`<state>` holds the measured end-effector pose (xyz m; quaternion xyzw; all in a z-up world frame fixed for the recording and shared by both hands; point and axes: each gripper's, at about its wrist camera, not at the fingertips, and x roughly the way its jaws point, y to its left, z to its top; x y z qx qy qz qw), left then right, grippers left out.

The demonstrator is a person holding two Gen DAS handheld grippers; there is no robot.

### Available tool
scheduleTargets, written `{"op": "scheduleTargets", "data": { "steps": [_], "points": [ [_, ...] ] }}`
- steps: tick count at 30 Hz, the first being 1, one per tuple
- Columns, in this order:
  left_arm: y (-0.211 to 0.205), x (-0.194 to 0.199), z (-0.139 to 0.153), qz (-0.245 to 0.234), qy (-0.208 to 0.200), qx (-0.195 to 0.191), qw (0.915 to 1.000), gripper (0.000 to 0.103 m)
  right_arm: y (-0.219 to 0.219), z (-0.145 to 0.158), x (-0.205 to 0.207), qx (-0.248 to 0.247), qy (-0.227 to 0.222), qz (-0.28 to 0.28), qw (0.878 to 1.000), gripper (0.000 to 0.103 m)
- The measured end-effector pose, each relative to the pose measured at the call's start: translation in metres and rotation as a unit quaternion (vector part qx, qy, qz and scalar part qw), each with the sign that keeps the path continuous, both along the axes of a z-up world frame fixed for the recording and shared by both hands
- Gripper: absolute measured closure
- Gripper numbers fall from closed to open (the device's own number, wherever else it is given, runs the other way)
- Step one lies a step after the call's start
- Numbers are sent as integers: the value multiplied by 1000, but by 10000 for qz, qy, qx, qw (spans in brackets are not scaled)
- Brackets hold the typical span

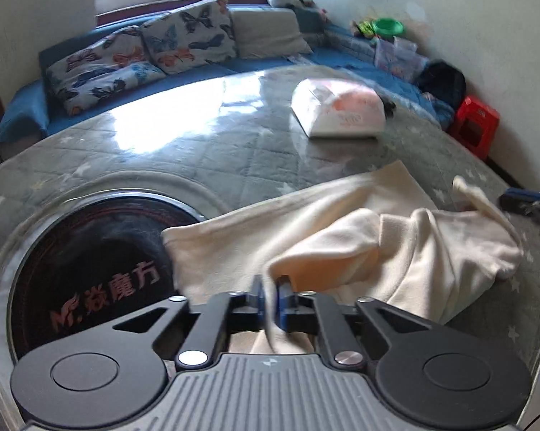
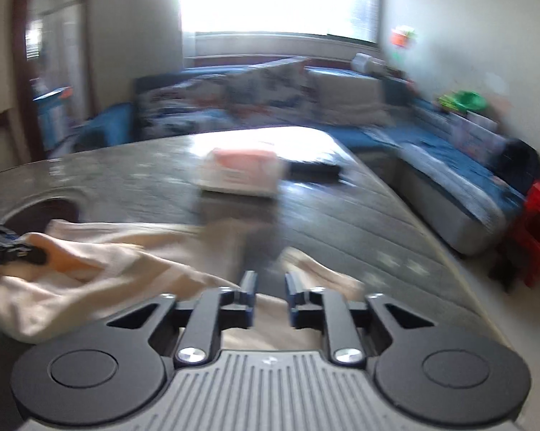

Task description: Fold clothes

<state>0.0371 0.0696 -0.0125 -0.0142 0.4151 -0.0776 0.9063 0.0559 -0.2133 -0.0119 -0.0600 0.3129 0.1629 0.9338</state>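
A cream fleece garment (image 1: 359,237) lies rumpled on the glass-topped table (image 1: 198,151). My left gripper (image 1: 270,296) is shut on a fold of the cream garment, and the cloth runs between its blue pads and lifts toward it. In the right wrist view the garment (image 2: 90,273) spreads at lower left, with one end (image 2: 323,273) just beyond my right gripper (image 2: 270,294). The right gripper is open, its jaws a small gap apart over the cloth, gripping nothing. The left gripper shows at the left edge of the right wrist view (image 2: 14,248). That view is blurred.
A white and orange plastic package (image 1: 338,107) lies further back on the table. A round black inset with red lettering (image 1: 90,269) sits in the table's left part. A blue sofa with butterfly cushions (image 1: 144,46) runs behind. A red stool (image 1: 476,125) stands at the right.
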Motion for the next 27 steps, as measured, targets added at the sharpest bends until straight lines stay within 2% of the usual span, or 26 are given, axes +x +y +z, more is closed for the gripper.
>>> {"op": "scheduleTargets", "data": {
  "steps": [3, 4, 5, 7, 8, 10, 12, 13, 15, 17, 23, 25, 27],
  "points": [
    [11, -15, 12, 196, -219, -39, 9996, 99, 33, 0, 13, 126, 54, 688, 9975, 70],
    [15, -21, 16, 262, -281, -44, 9993, 99, 43, -2, 19, 149, 112, 927, 9955, 60],
    [18, -26, 18, 329, -321, -53, 9989, 99, 54, -4, 24, 153, 150, 1123, 9934, 56],
    [25, -36, 24, 453, -396, -70, 9982, 99, 72, -9, 33, 102, 186, 1374, 9903, 54],
    [28, -40, 25, 497, -417, -73, 9979, 99, 80, -13, 37, 36, 260, 1477, 9887, 47],
    [35, -46, 25, 601, -416, -67, 9973, 99, 96, -25, 44, -191, 481, 1713, 9839, 45],
    [41, -52, 24, 721, -412, -55, 9965, 99, 109, -41, 47, -429, 640, 1870, 9793, 55],
    [45, -55, 24, 785, -414, -63, 9960, 99, 113, -47, 47, -512, 672, 1913, 9779, 64],
    [52, -61, 23, 879, -411, -93, 9952, 99, 115, -49, 42, -560, 634, 1940, 9773, 72],
    [59, -66, 22, 967, -407, -93, 9944, 99, 112, -46, 35, -554, 607, 1945, 9775, 84],
    [75, -80, 25, 1112, -370, -261, 9928, 98, 92, -11, 0, -385, 211, 1929, 9802, 88],
    [74, -81, 29, 1084, -387, -347, 9927, 93, 81, 5, -21, -330, 5, 1966, 9799, 88],
    [68, -78, 33, 1038, -435, -372, 9929, 80, 70, 16, -41, -256, -116, 1988, 9796, 88]
  ]
}}
